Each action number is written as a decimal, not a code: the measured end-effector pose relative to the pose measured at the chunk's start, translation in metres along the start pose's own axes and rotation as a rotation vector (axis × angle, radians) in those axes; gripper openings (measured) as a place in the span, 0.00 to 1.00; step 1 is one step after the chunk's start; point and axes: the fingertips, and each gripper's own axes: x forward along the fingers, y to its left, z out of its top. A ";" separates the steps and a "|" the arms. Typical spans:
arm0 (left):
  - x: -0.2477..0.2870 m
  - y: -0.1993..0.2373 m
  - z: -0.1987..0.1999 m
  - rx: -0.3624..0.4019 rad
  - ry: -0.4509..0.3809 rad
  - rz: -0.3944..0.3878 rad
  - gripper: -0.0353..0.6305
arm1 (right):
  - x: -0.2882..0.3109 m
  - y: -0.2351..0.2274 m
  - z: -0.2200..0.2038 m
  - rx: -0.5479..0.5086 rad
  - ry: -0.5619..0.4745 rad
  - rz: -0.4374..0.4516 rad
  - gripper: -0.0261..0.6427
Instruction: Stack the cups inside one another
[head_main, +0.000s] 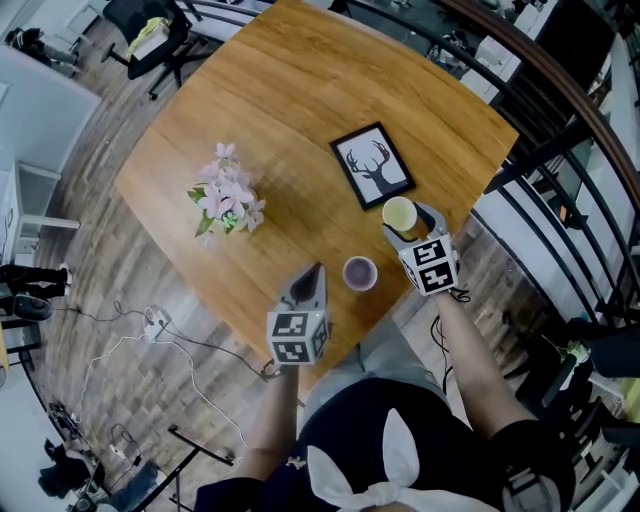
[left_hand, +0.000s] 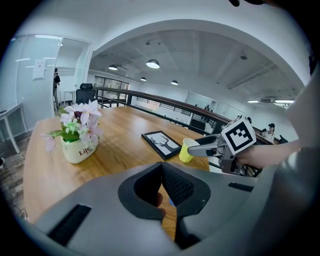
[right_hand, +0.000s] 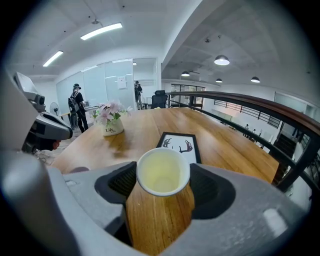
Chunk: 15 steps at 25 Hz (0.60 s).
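Note:
A yellow cup (head_main: 399, 213) stands upright near the table's right edge, close to a picture frame. My right gripper (head_main: 406, 221) has a jaw on each side of it, and in the right gripper view both pads touch the rim of the yellow cup (right_hand: 163, 171). A purple cup (head_main: 360, 272) stands upright on the table to the left of it, between the two grippers. My left gripper (head_main: 316, 269) is shut and empty, its tip pointing past the purple cup's left side. The left gripper view shows the yellow cup (left_hand: 187, 150) held in the right gripper (left_hand: 202, 147).
A black-framed deer picture (head_main: 372, 165) lies just beyond the yellow cup. A white pot of pink flowers (head_main: 227, 200) stands at mid-left of the wooden table (head_main: 280, 110). The table's near edge is by my body; a dark railing (head_main: 560, 150) runs along the right.

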 end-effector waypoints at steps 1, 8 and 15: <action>-0.002 0.001 0.000 0.000 -0.003 0.001 0.08 | -0.003 0.002 0.003 -0.004 -0.006 -0.001 0.53; -0.024 0.006 0.000 -0.022 -0.029 0.009 0.08 | -0.033 0.011 0.026 -0.033 -0.047 -0.028 0.53; -0.044 -0.001 -0.001 -0.003 -0.045 -0.008 0.08 | -0.070 0.023 0.045 -0.036 -0.061 -0.046 0.53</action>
